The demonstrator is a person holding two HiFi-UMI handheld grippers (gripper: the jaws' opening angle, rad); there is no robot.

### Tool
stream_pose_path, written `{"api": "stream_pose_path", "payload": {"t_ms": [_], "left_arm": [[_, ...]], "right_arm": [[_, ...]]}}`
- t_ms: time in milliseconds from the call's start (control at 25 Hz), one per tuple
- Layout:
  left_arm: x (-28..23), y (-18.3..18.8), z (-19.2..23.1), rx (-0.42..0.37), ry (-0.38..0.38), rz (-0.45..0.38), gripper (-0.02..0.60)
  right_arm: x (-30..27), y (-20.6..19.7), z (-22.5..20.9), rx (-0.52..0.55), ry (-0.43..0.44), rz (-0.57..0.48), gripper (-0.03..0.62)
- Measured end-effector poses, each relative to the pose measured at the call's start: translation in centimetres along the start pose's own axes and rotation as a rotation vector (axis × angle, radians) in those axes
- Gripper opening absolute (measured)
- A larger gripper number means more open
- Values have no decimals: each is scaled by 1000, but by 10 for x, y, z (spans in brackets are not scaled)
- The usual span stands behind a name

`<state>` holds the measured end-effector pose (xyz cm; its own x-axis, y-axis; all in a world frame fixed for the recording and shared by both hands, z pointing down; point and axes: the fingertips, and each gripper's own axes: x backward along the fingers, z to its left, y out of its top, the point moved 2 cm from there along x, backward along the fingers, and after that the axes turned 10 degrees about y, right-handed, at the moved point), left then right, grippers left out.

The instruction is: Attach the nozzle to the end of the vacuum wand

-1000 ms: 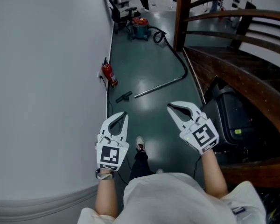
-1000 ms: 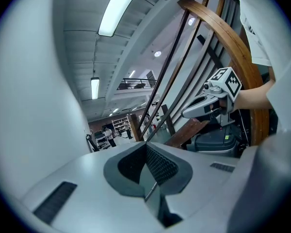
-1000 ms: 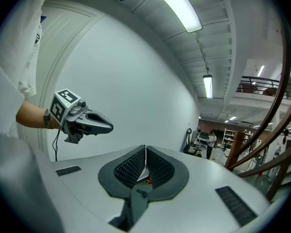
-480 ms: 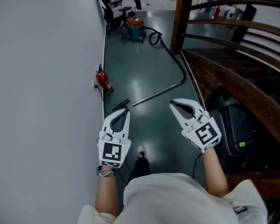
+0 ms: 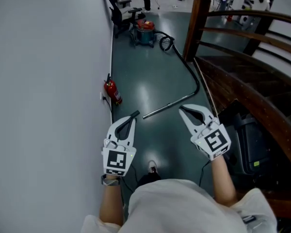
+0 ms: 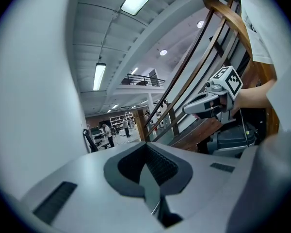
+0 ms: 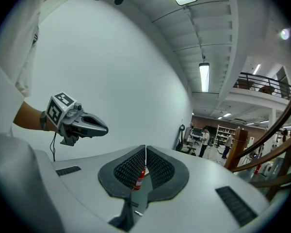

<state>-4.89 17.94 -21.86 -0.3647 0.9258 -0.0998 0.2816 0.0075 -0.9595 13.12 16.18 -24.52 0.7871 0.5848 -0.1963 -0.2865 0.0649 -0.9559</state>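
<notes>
- The job is sitting at its opening stage – the approach: nothing is being gripped and the two parts are lying apart on the green floor (image 5: 150, 72)
- The left tongs (image 5: 131, 119) are staying out of it for now, clenched shut with nothing between the pads, pointing roughly level along the white wall (image 5: 48, 81)
- The right tongs (image 5: 183, 109) are likewise clenched and empty; in the right gripper view only the red fire extinguisher (image 7: 139, 177) is showing far off past the pads
- The nozzle (image 5: 137, 113), a small dark piece, is lying on the floor near the wall, and in the head view it is peeking out just past the tip of the left tongs, mostly covered by them
- The wand (image 5: 169, 103), a bare metal tube, is lying slantwise on the floor with its free end near the nozzle but not touching it; its far end is running into the black hose (image 5: 186, 64) that is leading back to the vacuum (image 5: 145, 30)
- The fire extinguisher is standing against the wall beyond the nozzle, and the wooden stair rail (image 5: 242, 47) is closing in the right side
- Judging from this, the next move is calling for getting lower and nearer, spreading both tongs, taking the nozzle in one and the wand's free end in the other – then lining up the socket with the tube
</notes>
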Motion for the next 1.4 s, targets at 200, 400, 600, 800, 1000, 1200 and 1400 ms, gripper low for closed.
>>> {"api": "stream_pose_path", "payload": {"t_ms": [200, 400, 600, 800, 1000, 1200, 1400], "left_arm": [[-33, -11, 33, -3, -9, 8, -2], [-57, -21, 58, 3, -12, 11, -2], [-78, -26, 69, 7, -21, 12, -2], [-93, -30, 75, 6, -29, 23, -2], [-108, -34, 80, -2, -23, 36, -2], [-131, -39, 93, 0, 13, 45, -2], [-158, -39, 105, -1, 43, 49, -2]], "right_arm": [[-39, 0, -24, -4, -13, 2, 29], [-69, 0, -36, 5, -10, 11, 29], [-85, -3, -53, 5, -17, 22, 29], [-95, -4, -67, 8, -19, 19, 29], [-105, -8, -82, 9, -6, 19, 29], [-119, -13, -102, 21, 21, 21, 29], [-136, -18, -136, 19, 36, 22, 29]]}}
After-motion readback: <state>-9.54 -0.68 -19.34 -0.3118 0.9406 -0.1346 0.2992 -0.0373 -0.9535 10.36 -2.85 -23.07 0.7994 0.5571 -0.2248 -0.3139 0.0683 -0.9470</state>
